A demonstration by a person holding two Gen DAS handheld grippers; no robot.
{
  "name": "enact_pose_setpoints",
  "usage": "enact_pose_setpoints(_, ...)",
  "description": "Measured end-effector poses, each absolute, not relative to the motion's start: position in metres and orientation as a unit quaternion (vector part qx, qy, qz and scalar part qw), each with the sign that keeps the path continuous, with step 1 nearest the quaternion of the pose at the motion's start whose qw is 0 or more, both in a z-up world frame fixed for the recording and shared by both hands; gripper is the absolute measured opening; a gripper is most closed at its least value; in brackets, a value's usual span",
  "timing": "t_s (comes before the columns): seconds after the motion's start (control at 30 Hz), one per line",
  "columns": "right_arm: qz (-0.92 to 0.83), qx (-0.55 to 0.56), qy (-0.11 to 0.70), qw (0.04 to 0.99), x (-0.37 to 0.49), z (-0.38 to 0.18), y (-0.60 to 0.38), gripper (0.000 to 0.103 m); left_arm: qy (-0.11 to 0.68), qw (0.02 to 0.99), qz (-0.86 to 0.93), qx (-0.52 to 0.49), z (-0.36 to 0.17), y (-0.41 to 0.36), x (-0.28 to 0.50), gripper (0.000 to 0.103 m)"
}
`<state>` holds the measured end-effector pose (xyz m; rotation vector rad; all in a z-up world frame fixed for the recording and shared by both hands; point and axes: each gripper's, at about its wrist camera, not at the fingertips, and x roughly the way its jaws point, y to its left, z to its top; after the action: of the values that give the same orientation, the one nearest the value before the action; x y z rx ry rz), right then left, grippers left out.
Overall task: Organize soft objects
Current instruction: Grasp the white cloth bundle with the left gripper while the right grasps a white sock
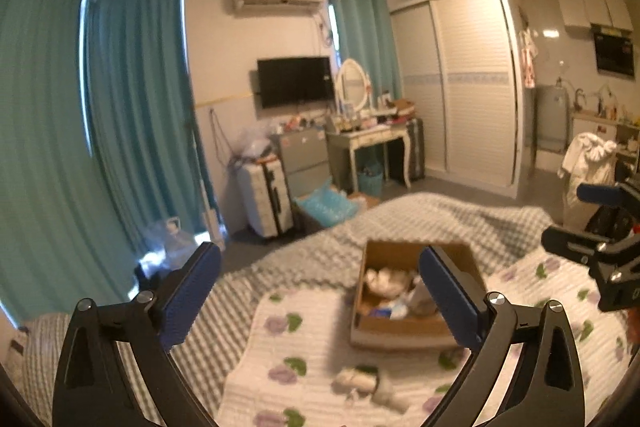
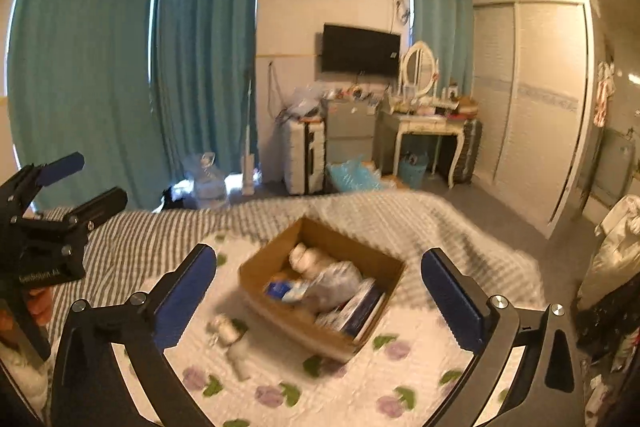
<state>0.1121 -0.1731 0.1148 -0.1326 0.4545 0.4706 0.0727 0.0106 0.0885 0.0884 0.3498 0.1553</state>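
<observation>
An open cardboard box (image 1: 404, 327) (image 2: 276, 305) sits on the flowered quilt and holds several soft items: a cream bundle (image 2: 306, 259), clear-wrapped packs and blue-and-white packets. A small pale soft object (image 1: 366, 381) (image 2: 232, 337) lies on the quilt just in front of the box. My left gripper (image 1: 320, 291) stands open above the bed, nothing between its blue pads. My right gripper (image 2: 320, 295) is open too, high above the box, holding nothing. Each gripper shows at the edge of the other's view, the right gripper (image 1: 592, 215) and the left gripper (image 2: 80, 183).
The flowered quilt (image 2: 340, 387) lies over a grey checked blanket (image 2: 160, 231) on the bed. Beyond the bed's far edge stand a white suitcase (image 2: 300, 155), a dressing table (image 2: 424, 127), a wardrobe (image 2: 540, 107) and teal curtains (image 2: 100, 47). White clothing (image 1: 588, 155) hangs at the right.
</observation>
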Motion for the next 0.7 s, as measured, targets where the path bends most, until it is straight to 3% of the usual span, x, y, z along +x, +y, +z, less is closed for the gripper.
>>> enact_pose_setpoints(0.37,0.273,-0.060,0.333,0.900,0.140,-0.068,-0.105,0.101,0.278,0.959,0.061,0.001,-0.046,0.050,0.096,0.101)
enact_pose_setpoints(0.43,0.283,-0.062,0.351,0.891,0.146,-0.093,-0.093,0.091,0.309,0.949,0.062,0.000,-0.073,0.058,0.102,0.101)
enact_pose_setpoints(0.7,0.320,-0.058,0.419,0.848,0.170,-0.160,-0.052,0.069,0.356,0.932,0.069,0.026,-0.117,0.063,0.119,0.101)
